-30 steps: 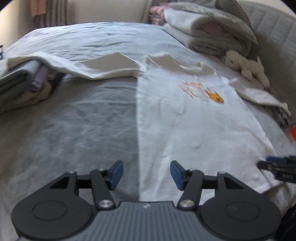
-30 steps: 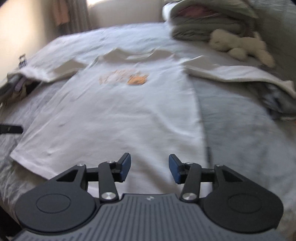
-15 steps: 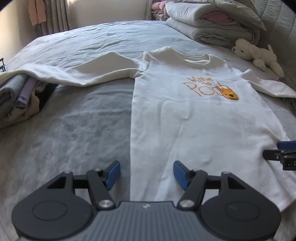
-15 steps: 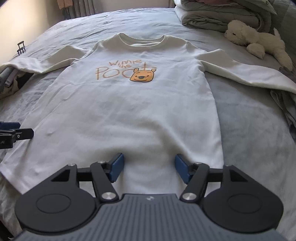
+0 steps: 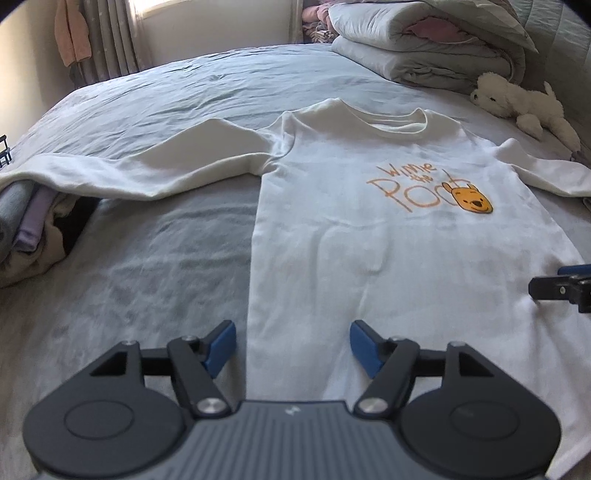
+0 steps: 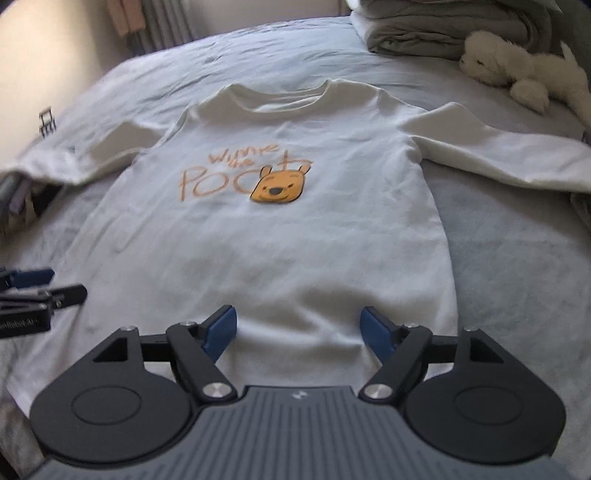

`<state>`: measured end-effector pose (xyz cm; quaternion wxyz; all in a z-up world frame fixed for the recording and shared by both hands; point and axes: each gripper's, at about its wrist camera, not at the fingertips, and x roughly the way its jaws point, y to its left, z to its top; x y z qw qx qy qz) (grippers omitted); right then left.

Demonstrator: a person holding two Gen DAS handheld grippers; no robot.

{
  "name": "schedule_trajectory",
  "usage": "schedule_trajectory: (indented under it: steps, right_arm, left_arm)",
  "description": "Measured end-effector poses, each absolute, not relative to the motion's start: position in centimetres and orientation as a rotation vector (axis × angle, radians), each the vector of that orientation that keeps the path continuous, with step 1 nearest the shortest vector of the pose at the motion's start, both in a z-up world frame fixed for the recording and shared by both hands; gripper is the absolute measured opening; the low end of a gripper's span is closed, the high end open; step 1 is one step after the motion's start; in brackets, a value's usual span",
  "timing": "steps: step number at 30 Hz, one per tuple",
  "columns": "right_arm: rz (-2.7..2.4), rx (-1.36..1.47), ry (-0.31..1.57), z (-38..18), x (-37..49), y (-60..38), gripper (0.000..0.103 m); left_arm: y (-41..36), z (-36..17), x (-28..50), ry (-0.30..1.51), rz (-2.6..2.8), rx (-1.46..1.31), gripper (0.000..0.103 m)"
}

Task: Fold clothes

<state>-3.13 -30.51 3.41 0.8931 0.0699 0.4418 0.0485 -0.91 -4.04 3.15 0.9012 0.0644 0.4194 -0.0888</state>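
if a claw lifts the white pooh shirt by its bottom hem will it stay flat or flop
Likely flop: the white shirt is thin cloth with soft wrinkles, lying limp on the bed. Its long sleeves would probably trail and drag behind. It looks light, so a small pinch should probably lift it.

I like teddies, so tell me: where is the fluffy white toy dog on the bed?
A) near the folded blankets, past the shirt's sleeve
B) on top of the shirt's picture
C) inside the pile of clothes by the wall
A: the white toy dog lies beside the folded blankets, beyond the white shirt and off its print.
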Motion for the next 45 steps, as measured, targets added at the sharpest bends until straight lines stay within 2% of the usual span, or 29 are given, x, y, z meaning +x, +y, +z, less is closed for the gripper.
schedule_trajectory:
  steps: [6, 16, 22, 27, 32, 34, 40, 45]
  right_arm:
    - [0.109, 0.130, 0.915, 3.3, -1.3, -30.6, 0.079]
    - [0.119, 0.076, 0.905, 2.5, 4.2, -30.3, 0.098]
    - [0.098, 0.061, 0.830, 1.9, 6.1, -30.8, 0.098]
    - [0.131, 0.019, 0.814, 1.6, 7.2, -31.2, 0.103]
    - [0.138, 0.022, 0.800, 1.5, 8.0, -31.9, 0.103]
    - [0.105, 0.056, 0.780, 1.9, 8.1, -32.9, 0.101]
    - [0.041, 0.177, 0.705, 3.6, 7.6, -35.5, 0.083]
    - [0.081, 0.179, 0.694, 3.7, 7.6, -34.3, 0.073]
  left_arm:
    - [-5.0, 2.8, 0.9, 0.840, -0.179, 0.137, 0.071]
    - [-6.1, 2.3, 3.7, 0.786, -0.192, 0.150, 0.078]
    - [-5.8, 1.9, 5.5, 0.755, -0.205, 0.131, 0.087]
    - [-5.4, 1.2, 7.0, 0.739, -0.198, 0.111, 0.097]
    - [-4.2, 1.5, 8.0, 0.744, -0.214, 0.087, 0.098]
    - [-3.4, 1.7, 8.5, 0.744, -0.195, 0.066, 0.096]
    - [0.2, 2.1, 10.0, 0.757, -0.101, -0.024, 0.095]
    - [-0.7, 1.9, 9.7, 0.742, -0.082, 0.046, 0.095]
